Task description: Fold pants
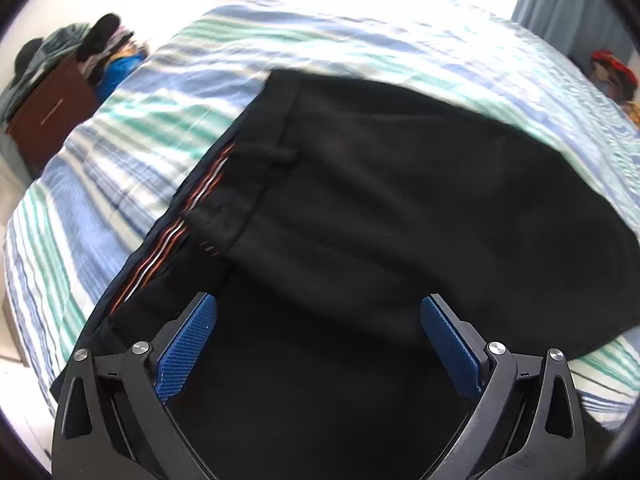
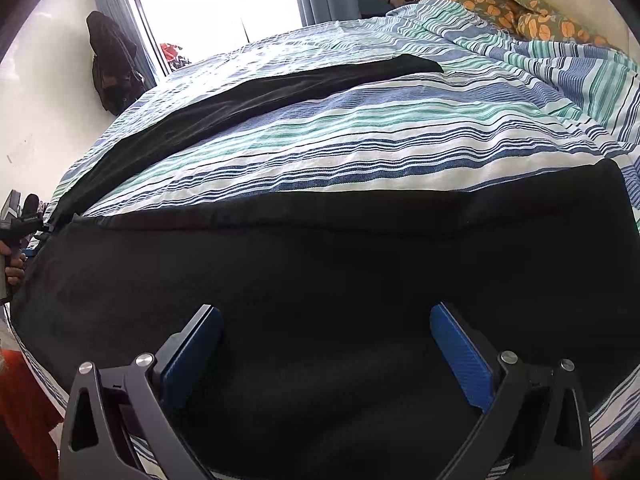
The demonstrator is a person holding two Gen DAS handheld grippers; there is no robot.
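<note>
Black pants point(image 1: 400, 184) lie spread on a striped bedspread point(image 1: 140, 128). Their waistband point(image 1: 192, 216), lined with orange and white stripes, runs diagonally at the left. My left gripper point(image 1: 318, 300) hovers over the cloth just below the waistband, jaws wide apart, nothing between the blue pads point(image 1: 184, 348). In the right wrist view one pant leg point(image 2: 320, 248) crosses the near bed and the other leg point(image 2: 280, 88) stretches away toward the far side. My right gripper point(image 2: 325, 308) stands open above the near leg, empty.
A brown cabinet point(image 1: 48, 108) piled with clothes stands left of the bed. There is a bright window point(image 2: 216, 4) with curtains, a dark garment point(image 2: 110, 64) hanging on the wall, and an orange floral blanket point(image 2: 512, 4) at the bed's far right. A hand point(image 2: 12, 256) shows at the left edge.
</note>
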